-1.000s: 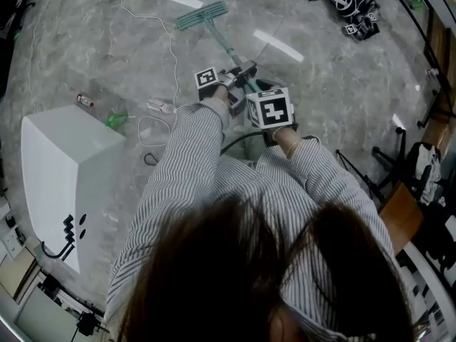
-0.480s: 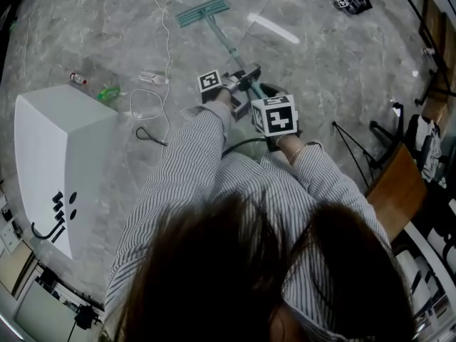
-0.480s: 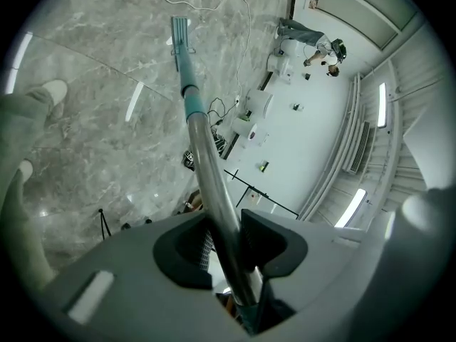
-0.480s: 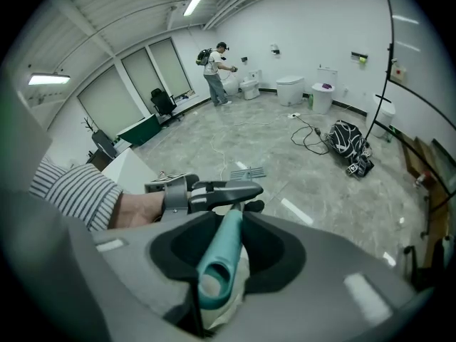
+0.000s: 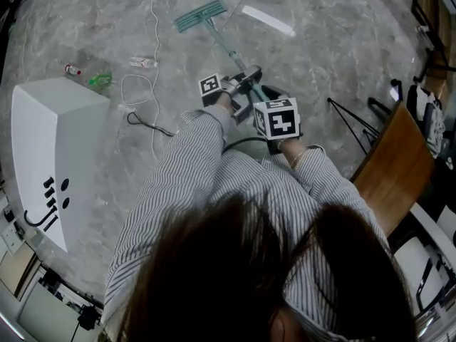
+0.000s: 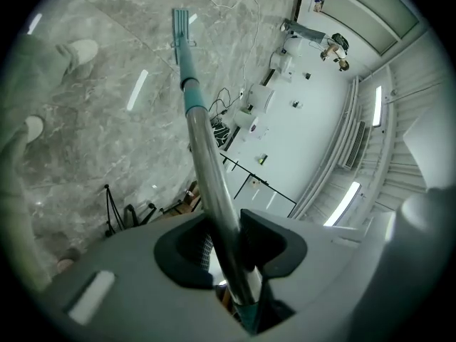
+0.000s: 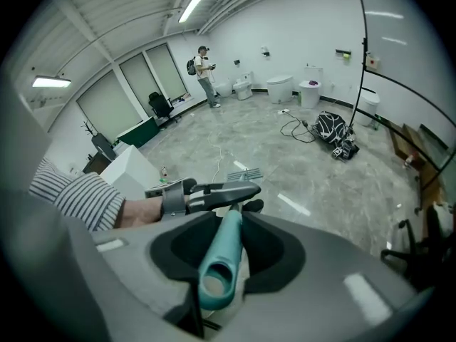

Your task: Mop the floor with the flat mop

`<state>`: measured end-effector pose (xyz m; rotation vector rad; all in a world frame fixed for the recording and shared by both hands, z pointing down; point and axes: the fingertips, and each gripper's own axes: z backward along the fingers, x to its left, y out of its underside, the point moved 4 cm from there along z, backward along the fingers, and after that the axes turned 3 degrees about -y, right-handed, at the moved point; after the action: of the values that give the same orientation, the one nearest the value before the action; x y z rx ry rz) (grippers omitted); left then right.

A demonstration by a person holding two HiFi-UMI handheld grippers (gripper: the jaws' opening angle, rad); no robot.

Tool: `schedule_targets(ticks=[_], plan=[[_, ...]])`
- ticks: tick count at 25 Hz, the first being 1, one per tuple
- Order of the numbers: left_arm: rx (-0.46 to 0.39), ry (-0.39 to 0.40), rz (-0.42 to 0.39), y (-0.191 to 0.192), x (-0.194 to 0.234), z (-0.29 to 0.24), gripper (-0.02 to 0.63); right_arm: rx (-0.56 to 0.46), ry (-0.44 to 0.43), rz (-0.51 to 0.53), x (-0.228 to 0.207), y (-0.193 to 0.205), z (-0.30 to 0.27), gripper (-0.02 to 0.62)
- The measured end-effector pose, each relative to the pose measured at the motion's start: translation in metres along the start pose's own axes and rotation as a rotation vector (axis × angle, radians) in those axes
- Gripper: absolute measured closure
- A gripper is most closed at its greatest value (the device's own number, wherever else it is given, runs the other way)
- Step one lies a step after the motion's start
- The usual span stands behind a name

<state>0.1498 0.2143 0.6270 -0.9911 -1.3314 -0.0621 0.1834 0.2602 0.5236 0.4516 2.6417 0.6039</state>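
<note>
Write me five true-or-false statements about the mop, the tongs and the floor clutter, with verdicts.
1. The left tongs and the right tongs are both shut on the mop handle. True.
2. The mop head lies on the floor. True.
3. The left tongs hold the handle's open teal end. False: the right tongs hold it; the left grip the metal shaft.
4. The white box stands at the person's right. False: it stands at the left.
5. A white cable lies on the floor. True.
</note>
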Motion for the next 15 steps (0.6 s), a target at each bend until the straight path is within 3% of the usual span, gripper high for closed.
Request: schedule_targets(ticks=[8,15], plan=[[0.014,0.016,0.016,0.071,0.047,0.011,0.499,-0.013,0.016,-0.026,-0.009,0.072,0.046,0.48],[0.012,0.013,0.006,0.096,0.064,0.018,0.499,-0.013,0.007,-0.026,-0.01,0.098,0.062,0.48]])
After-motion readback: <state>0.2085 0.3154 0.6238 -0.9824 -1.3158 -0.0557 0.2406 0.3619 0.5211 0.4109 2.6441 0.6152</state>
